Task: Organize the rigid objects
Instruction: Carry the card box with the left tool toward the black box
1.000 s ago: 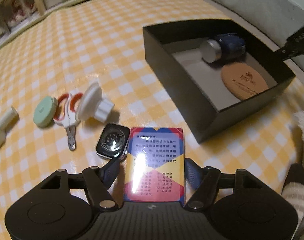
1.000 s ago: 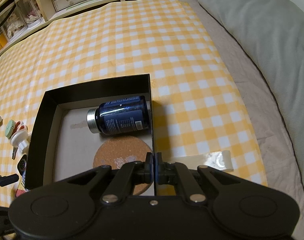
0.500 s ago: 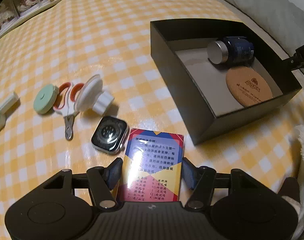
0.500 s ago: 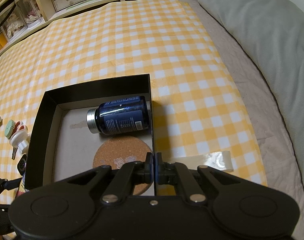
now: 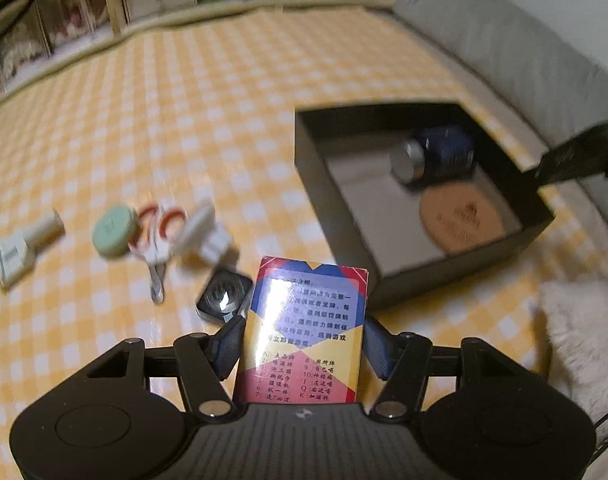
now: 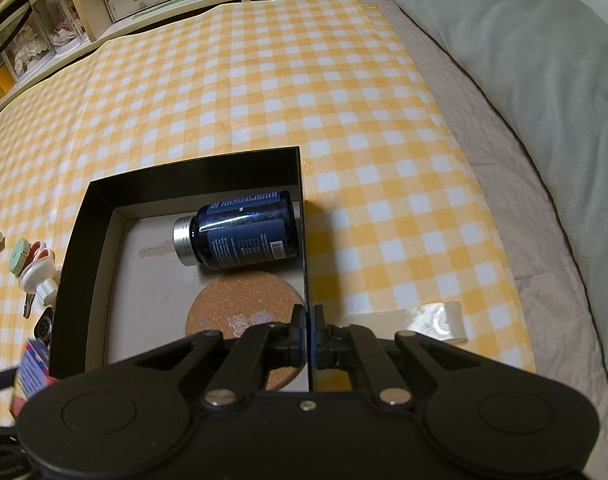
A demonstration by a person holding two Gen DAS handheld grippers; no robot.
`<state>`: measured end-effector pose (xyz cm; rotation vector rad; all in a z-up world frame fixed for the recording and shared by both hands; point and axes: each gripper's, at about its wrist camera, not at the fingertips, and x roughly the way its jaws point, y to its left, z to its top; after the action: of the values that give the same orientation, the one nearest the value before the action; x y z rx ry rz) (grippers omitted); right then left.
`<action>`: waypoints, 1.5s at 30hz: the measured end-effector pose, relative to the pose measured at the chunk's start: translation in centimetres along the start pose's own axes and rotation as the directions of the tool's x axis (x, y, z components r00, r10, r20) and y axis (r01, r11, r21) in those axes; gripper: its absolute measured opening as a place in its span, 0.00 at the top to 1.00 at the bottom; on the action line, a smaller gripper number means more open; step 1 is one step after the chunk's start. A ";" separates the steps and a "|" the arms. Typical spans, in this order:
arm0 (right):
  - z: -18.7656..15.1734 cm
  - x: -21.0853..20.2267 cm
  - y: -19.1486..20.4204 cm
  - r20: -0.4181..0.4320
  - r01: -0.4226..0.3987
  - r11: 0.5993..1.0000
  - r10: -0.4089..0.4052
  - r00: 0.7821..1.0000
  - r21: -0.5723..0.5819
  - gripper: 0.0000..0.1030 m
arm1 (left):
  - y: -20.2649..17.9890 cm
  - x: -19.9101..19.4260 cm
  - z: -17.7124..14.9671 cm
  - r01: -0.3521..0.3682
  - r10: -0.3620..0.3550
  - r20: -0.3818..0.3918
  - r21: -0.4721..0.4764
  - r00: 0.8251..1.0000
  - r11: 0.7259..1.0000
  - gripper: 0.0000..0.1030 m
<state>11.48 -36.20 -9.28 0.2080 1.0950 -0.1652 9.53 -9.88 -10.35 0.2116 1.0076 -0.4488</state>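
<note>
The left tool has just closed on the red, blue and yellow card box, lifted just beside the open black cardboard box; the right tool pinches that box's right wall.

An open box sits on the checked cloth that covers the bed. Inside it, a bottle lies on its side against the right wall, its cap toward the left, and a round coaster lies flat just in front of it. Left of the box, on the cloth, a watch lies nearest, with a card box just to its right. Behind the watch come a suction holder, scissors and a round case, close together, and a small tube lies farther left. A pillow lies along the bed's right side, and shelves stand behind.
</note>
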 end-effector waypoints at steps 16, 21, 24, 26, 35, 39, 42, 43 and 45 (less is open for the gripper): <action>-0.1 0.1 0.2 -0.007 0.006 1.000 -0.006 1.000 -0.018 0.97 | -4.5 -1.8 5.8 0.130 -0.175 0.066 0.435 0.982 0.891 0.39; 0.0 0.1 0.2 -0.007 0.001 1.000 -0.001 1.000 -0.021 0.97 | -6.8 -0.1 7.9 0.131 -0.203 0.056 0.593 0.978 0.795 0.39; 0.0 0.1 0.1 -0.007 -0.008 1.000 0.007 1.000 -0.029 0.97 | -8.0 1.2 8.6 0.146 -0.216 0.020 0.675 0.976 0.723 0.39; 0.0 0.0 0.0 -0.007 -0.013 0.999 0.013 1.000 -0.031 0.97 | -8.5 2.1 8.7 0.144 -0.206 0.000 0.714 0.979 0.686 0.39; 0.1 0.0 -0.1 -0.011 -0.018 0.999 0.018 1.000 -0.051 0.97 | -8.2 5.5 9.2 0.212 -0.185 -0.113 0.682 0.976 0.700 0.31; 0.1 0.1 0.0 -0.012 -0.021 0.998 0.020 1.000 -0.051 0.97 | -7.8 5.9 9.9 0.192 -0.172 -0.092 0.604 0.981 0.774 0.32; 0.0 0.0 0.0 -0.012 -0.021 0.998 0.021 1.000 -0.052 0.97 | -7.7 6.2 10.8 0.190 -0.176 -0.075 0.490 0.982 0.851 0.46; 0.0 0.0 0.0 -0.011 -0.022 0.998 0.021 1.000 -0.051 0.97 | -7.7 6.4 11.0 0.198 -0.181 -0.080 0.447 0.980 0.873 0.50; 0.0 0.0 0.0 -0.010 -0.026 0.999 0.026 1.000 -0.047 0.97 | -7.7 6.7 11.4 0.207 -0.188 -0.087 0.361 0.978 0.910 0.61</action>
<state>11.45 -36.18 -9.29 0.1803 1.1038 -0.1152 17.75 -22.77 -9.87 0.4626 0.9928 -0.8234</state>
